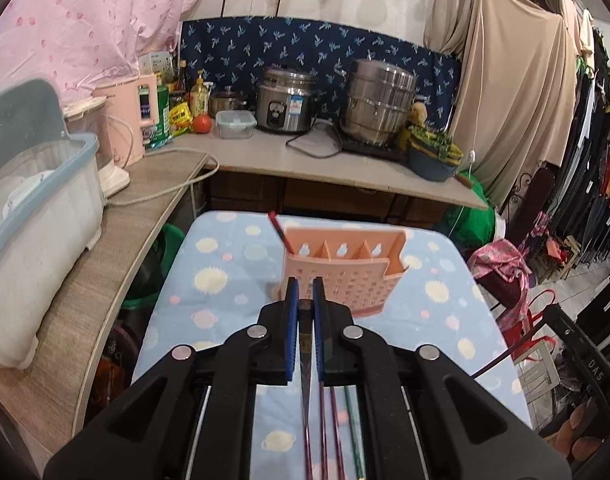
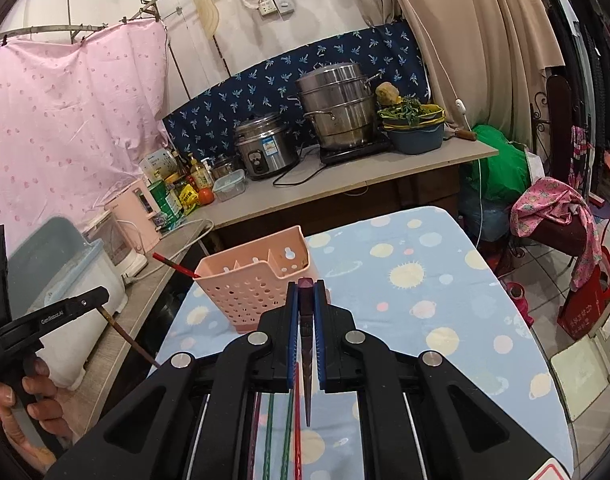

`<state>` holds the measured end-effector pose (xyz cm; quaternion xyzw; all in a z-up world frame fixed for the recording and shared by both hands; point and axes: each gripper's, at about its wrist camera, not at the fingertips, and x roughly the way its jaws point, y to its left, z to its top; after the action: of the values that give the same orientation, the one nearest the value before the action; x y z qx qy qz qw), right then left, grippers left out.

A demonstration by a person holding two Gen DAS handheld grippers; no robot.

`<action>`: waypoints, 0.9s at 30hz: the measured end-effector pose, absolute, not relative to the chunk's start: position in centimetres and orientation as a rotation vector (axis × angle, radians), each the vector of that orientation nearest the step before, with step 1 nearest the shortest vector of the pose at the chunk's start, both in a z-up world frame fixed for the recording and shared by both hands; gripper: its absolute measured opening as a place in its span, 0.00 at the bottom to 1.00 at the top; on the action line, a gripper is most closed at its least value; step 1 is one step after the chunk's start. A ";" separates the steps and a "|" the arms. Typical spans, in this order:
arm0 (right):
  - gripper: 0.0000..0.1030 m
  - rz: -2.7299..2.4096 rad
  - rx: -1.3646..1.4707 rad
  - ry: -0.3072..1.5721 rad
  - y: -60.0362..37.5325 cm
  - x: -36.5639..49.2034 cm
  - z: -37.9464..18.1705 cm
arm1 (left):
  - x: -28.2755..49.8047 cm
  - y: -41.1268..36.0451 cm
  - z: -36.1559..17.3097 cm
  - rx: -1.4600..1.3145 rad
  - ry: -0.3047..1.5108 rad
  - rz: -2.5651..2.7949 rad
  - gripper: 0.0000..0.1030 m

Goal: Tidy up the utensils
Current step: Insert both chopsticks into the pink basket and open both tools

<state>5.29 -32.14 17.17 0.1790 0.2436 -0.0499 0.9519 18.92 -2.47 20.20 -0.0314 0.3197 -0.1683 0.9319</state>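
Observation:
A pink perforated utensil holder (image 1: pixel 345 268) stands on the blue dotted tablecloth (image 1: pixel 225 280); one red chopstick (image 1: pixel 279 230) leans out of its left compartment. My left gripper (image 1: pixel 304 292) is shut on a dark brown chopstick (image 1: pixel 305 360), just in front of the holder. My right gripper (image 2: pixel 306 294) is shut on a dark maroon chopstick (image 2: pixel 306 344), to the right of the holder (image 2: pixel 253 280). Loose red and green chopsticks (image 2: pixel 283 440) lie on the cloth under both grippers. The left gripper (image 2: pixel 99 300) also shows in the right wrist view, with its chopstick slanting down.
A wooden side counter (image 1: pixel 105 272) on the left carries a white dish box (image 1: pixel 37 216) and a pink kettle (image 1: pixel 129 120). The back counter (image 1: pixel 305 160) holds a rice cooker (image 1: pixel 285 100), steamer pot (image 1: pixel 379 100), bottles and a vegetable basin (image 1: pixel 433 156). Bags and clothes stand on the right.

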 end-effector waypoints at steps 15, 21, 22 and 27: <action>0.07 -0.058 0.391 0.273 -33.8 10.7 25.0 | 23.2 -3.8 30.1 -0.150 0.398 -0.327 0.06; 0.07 -0.038 0.415 0.202 -34.1 13.7 27.4 | 25.3 -3.8 31.5 -0.187 0.307 -0.304 0.07; 0.07 -0.035 0.416 0.198 -34.1 14.3 27.5 | 25.7 -3.9 31.6 -0.185 0.300 -0.295 0.07; 0.07 -0.022 0.409 0.191 -33.2 16.7 28.0 | 27.6 -4.1 31.5 -0.199 0.282 -0.280 0.07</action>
<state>16.65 -33.24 27.98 0.2028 0.0946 -0.0110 0.9746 27.59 -4.10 31.48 -0.0987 0.1401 -0.1387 0.9754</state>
